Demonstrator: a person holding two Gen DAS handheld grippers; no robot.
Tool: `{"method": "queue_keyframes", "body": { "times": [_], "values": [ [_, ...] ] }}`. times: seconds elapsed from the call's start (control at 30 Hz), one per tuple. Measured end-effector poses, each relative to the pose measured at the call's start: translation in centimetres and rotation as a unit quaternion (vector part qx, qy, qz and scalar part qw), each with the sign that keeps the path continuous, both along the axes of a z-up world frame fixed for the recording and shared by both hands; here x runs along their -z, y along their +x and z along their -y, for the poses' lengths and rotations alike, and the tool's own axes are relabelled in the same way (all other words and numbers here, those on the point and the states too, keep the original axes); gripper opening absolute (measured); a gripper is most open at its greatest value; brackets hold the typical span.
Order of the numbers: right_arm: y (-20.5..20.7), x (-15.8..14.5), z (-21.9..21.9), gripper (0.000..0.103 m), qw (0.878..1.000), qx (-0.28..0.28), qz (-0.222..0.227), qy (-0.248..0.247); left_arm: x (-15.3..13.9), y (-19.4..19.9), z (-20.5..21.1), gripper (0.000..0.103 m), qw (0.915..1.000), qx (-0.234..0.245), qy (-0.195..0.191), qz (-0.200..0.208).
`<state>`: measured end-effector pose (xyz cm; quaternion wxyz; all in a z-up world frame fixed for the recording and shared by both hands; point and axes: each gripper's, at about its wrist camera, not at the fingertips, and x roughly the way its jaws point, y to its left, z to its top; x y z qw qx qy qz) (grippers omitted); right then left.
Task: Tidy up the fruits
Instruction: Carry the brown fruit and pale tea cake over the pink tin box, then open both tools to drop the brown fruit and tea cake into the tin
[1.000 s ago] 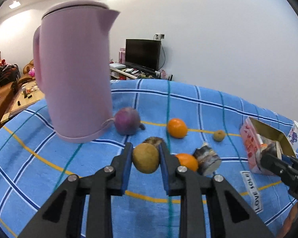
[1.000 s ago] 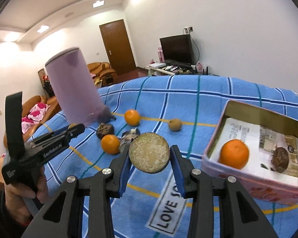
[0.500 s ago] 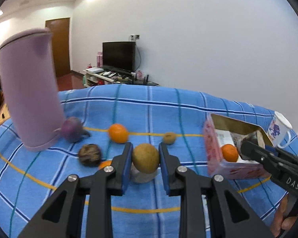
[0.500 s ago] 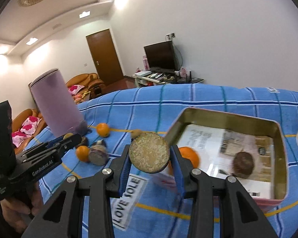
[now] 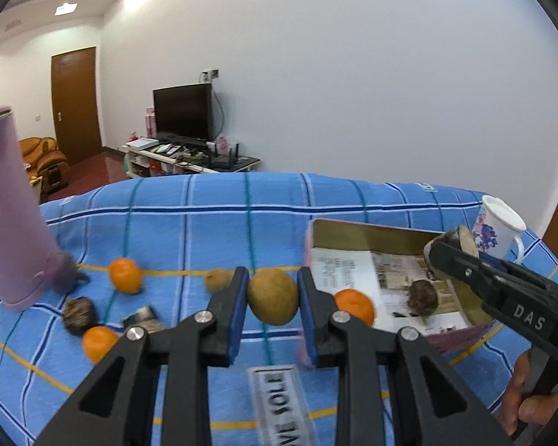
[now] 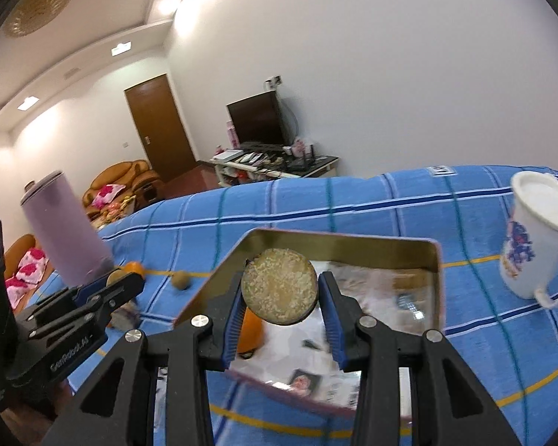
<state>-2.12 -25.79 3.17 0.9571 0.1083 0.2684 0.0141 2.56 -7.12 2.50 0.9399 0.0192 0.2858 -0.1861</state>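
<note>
My left gripper [image 5: 272, 297] is shut on a yellow-brown round fruit [image 5: 272, 296], held above the blue checked cloth just left of the pink tin box [image 5: 368, 232]. My right gripper [image 6: 281, 290] is shut on a halved fruit [image 6: 279, 285] with its pale cut face toward the camera, held over the tin box [image 6: 433, 256]. The box, lined with newspaper, holds an orange [image 5: 354, 305] and a dark brown fruit [image 5: 422, 296]. On the cloth to the left lie two oranges [image 5: 125, 275], a small brown fruit [image 5: 217, 280] and dark fruits [image 5: 79, 310].
A tall pink kettle [image 5: 9, 215] stands at the far left of the table. A white mug with blue flowers [image 6: 537, 238] stands right of the box. A "LOVE SOLE" label [image 5: 279, 401] is on the cloth in front. The room lies beyond the table's far edge.
Both grippers have swung right with their fruits. The right gripper now hangs over the tin box, and the left gripper has come up beside the box's left wall.
</note>
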Motion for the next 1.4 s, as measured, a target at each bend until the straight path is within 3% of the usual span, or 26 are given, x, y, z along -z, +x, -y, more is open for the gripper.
{"method": "queue_keyframes", "body": {
  "times": [0.5,1.0,1.4],
  "values": [
    [1.6,0.8,6.8,0.041,0.997,0.065,-0.026,-0.01,1.0,1.2,8.1,0.028,0.999,0.036,0.021,-0.018],
    [3.8,2.7,5.3,0.041,0.995,0.042,-0.072,-0.048,2.9,2.1,10.4,0.028,0.9972,0.032,0.053,-0.041],
    [4.1,2.9,4.9,0.042,0.995,0.041,-0.072,-0.055,3.2,3.0,11.4,0.028,0.9955,0.022,0.072,-0.056]
  ]
}}
